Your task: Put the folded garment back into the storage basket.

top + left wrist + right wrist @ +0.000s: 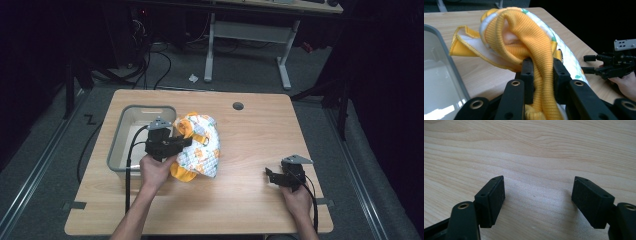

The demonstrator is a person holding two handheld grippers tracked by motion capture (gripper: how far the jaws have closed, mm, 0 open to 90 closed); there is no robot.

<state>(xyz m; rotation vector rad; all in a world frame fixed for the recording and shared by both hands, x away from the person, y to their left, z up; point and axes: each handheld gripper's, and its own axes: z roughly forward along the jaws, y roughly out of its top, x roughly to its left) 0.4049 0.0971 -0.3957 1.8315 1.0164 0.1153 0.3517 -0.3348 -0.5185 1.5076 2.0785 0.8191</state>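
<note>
A yellow-and-white garment was pinched by the left claw beside a grey bin on a wooden surface.

The left claw (pixel 541 75) was pressed together on a ribbed yellow band of the garment (pixel 200 145), which was bunched on the surface (pixel 250 200) just beside the grey bin (pixel 120 135), the pinched part lifted. The right claw (pixel 539 202) was held spread, with nothing between its jaws, low over bare wood and well apart from the garment, near the surface's right edge.
</note>
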